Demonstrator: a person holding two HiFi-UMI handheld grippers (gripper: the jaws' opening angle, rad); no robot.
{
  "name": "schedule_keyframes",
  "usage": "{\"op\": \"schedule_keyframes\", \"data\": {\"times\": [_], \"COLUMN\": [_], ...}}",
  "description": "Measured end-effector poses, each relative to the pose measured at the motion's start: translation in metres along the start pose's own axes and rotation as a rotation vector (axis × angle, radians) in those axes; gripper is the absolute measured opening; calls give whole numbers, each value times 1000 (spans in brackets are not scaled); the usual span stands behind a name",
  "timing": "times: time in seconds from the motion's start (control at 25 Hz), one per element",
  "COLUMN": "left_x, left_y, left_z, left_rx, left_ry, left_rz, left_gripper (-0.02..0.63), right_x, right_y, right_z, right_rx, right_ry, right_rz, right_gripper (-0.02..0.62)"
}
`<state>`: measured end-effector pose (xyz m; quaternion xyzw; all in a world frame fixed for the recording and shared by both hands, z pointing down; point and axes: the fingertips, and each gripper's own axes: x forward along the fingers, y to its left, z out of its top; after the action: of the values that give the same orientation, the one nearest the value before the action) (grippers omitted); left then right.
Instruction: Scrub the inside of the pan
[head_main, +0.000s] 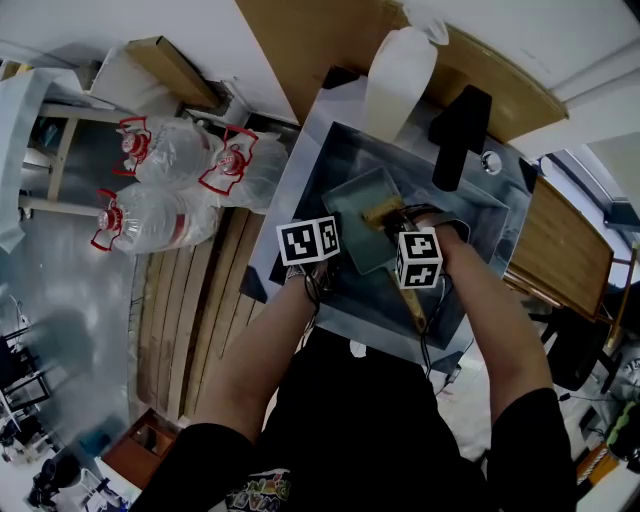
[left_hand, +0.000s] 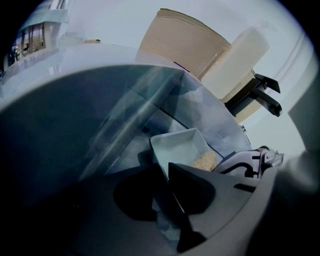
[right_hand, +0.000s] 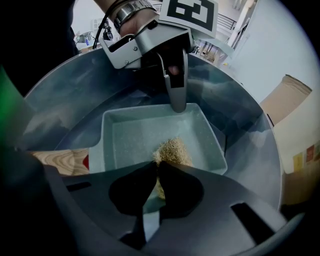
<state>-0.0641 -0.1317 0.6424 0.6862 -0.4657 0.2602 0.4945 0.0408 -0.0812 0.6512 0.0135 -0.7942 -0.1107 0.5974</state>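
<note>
Holds pan (right_hand: 135, 135) steady in sink (right_hand: 75, 100), left gripper (left_hand: 165, 180) clamped on one side wall. Pinches tan scrubber (right_hand: 172, 150) in right gripper (right_hand: 155, 172), pressed onto pan floor directly ahead, opposite the left gripper; wooden handle (right_hand: 55, 162) alongside.

Steel sink (head_main: 290, 200) under a white wall (head_main: 150, 20): beyond the left gripper (head_main: 333, 262) I see a black faucet (head_main: 458, 125) and a white jug (head_main: 398, 75). To its left, water bottles (head_main: 165, 150) lie beside wooden slats (head_main: 200, 310) on the grey floor (head_main: 70, 300).
</note>
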Motion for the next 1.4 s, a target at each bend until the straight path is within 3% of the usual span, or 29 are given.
{"op": "schedule_keyframes", "data": {"times": [0.6, 1.2, 1.4], "left_x": [1, 2, 2], "left_y": [0, 0, -1], "left_z": [0, 0, -1], "left_rx": [1, -2, -2], "left_ry": [0, 2, 4], "left_rz": [-1, -4, -5], "left_gripper": [74, 77, 80], "right_x": [-18, -39, -51], "right_y": [44, 58, 54], "right_z": [-10, -8, -3], "right_rx": [3, 52, 106], "right_ry": [17, -1, -39], "right_rz": [90, 72, 1], "right_gripper": [28, 28, 28]}}
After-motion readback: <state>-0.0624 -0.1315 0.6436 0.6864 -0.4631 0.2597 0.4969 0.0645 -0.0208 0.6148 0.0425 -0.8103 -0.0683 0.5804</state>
